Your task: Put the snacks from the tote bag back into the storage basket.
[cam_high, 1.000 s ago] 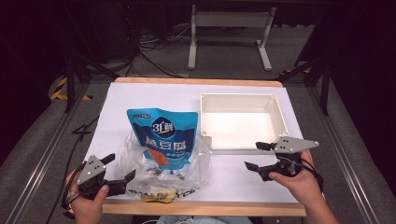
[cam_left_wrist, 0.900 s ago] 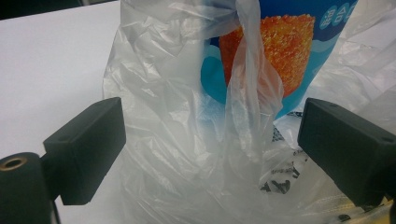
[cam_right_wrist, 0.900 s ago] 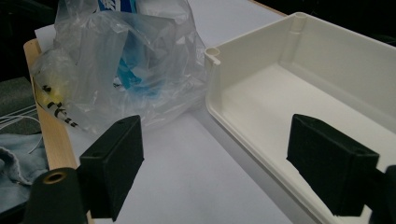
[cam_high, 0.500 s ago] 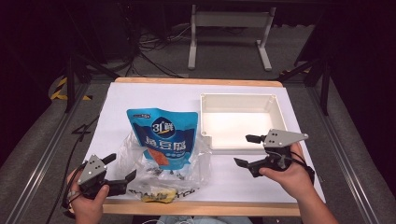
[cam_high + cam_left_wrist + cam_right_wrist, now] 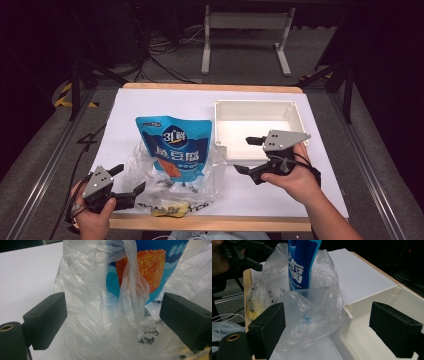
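Observation:
A blue printed pouch lies partly inside a crumpled clear plastic bag on the white table. My left gripper rests at the bag's near left side. Its jaws stand wide open, and in the left gripper view the bag and pouch bulge between them without being pressed. My right gripper hovers by the near left corner of a white tray, just right of the bag. Its jaws have just been opening, and in the right gripper view they hold nothing.
A yellow item sits inside the plastic bag at the table's front edge. The tray is shallow with nothing in it. Beyond the table are a dark floor, cables and a metal stand.
My right gripper has moved left and a little up, from the tray's near right corner to its near left corner, closer to the bag. The left gripper has kept still.

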Motion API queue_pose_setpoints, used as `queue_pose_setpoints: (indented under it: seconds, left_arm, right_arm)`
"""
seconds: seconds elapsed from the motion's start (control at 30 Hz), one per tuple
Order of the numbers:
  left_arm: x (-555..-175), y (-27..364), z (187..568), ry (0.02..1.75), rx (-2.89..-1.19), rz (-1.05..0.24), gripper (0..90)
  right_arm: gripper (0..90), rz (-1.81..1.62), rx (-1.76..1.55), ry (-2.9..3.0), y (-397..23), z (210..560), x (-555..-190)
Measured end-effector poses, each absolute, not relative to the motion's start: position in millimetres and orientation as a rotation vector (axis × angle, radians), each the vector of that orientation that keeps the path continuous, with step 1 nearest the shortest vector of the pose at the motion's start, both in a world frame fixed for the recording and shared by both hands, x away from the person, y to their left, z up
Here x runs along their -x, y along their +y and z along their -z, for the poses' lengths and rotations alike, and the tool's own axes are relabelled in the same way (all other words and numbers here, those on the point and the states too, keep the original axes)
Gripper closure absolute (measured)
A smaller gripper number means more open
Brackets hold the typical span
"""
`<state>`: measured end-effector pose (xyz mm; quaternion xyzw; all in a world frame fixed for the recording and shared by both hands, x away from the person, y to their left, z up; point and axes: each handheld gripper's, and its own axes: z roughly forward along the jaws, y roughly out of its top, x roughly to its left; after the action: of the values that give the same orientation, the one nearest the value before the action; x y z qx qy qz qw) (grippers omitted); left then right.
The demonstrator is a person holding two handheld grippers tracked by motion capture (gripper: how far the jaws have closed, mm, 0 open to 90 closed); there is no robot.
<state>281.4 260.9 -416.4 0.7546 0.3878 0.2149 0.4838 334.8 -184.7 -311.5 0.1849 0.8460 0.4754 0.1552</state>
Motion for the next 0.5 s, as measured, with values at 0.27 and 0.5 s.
queue_pose_setpoints:
  seconds: [0.27,0.5]
  left_arm:
    - [-280.9,260.6,416.1,0.943,-1.833,-0.526,8.5]
    - [-281.1,260.2,416.3,0.940,-1.836,-0.528,8.3]
  right_arm:
    - [15.2,-1.432,-0.515,2.411,-166.8,309.2,-347.3]
    - [20.1,-1.459,-0.493,2.400,-157.3,305.9,-352.8]
